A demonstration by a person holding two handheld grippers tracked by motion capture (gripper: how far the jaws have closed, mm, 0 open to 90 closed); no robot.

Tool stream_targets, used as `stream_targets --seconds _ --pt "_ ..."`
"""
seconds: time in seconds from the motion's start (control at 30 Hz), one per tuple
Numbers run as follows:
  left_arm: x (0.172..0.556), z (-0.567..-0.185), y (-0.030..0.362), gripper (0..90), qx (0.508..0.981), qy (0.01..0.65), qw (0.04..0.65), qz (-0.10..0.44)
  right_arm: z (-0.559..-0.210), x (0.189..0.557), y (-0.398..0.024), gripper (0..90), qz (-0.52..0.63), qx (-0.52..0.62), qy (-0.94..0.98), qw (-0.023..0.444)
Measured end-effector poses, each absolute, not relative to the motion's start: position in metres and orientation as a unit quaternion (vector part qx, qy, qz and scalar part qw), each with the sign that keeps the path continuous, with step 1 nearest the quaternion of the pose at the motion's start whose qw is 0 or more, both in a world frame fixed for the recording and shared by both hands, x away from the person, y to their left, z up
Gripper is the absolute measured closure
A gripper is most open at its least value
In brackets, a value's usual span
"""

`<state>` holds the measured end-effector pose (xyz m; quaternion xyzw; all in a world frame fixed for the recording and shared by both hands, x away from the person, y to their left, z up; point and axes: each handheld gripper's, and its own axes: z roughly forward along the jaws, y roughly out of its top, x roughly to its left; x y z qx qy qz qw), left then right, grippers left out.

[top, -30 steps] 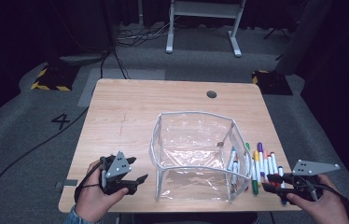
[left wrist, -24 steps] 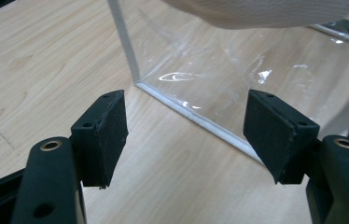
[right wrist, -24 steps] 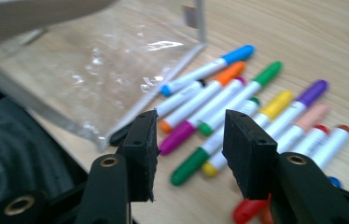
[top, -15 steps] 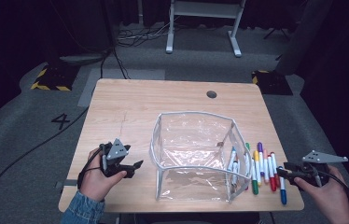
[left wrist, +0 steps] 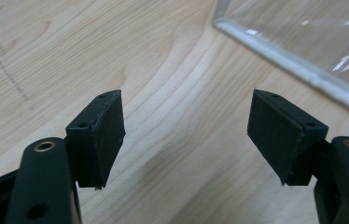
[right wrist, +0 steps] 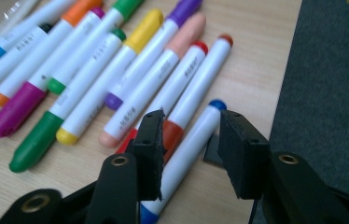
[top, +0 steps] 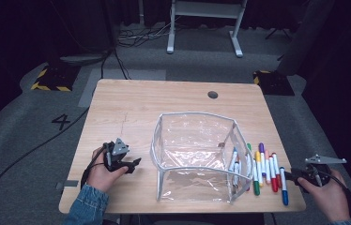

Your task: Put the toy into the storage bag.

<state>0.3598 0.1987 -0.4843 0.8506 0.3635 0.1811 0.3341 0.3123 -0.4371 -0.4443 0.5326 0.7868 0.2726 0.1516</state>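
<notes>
One wooden table [top: 141,112] carries everything. On it stands one clear plastic pouch [top: 197,159] with a white rim, open at the top. Against its right wall there are some markers; through the plastic I can make out two, maybe more, and I cannot tell the exact number. The remaining part of the pouch looks bare.

Just right of the pouch lies one row of loose markers [top: 265,166]. In the high view I count about seven of them, side by side, with caps in green, purple, yellow, peach, red and blue. The last one at the right is the blue-capped marker [top: 283,185], which lies near the table's right edge.

There are two grippers. The right gripper [right wrist: 189,151] is low over the row, and the blue-capped marker [right wrist: 186,154] lies between its jaws. The jaws have just been closing, but a gap is visible on both sides of the marker, so they do not press on it.

The left gripper [left wrist: 186,123] is at the left of the pouch, near its white rim [left wrist: 294,67]. Its jaws stand wide apart over bare wood, and nothing is between them.
</notes>
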Motion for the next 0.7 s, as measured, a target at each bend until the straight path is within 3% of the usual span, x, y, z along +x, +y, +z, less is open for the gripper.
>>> stream_targets --seconds 0.27,0.7 --pt "0.365 -0.495 0.197 26.6 0.862 0.363 0.305 0.18 -0.459 0.299 -0.435 61.9 0.268 0.548 0.78 0.139" --pt "0.37 -0.503 0.2 25.5 0.842 0.386 0.346 0.149 -0.469 0.296 -0.437 65.7 0.246 0.56 0.778 0.142"
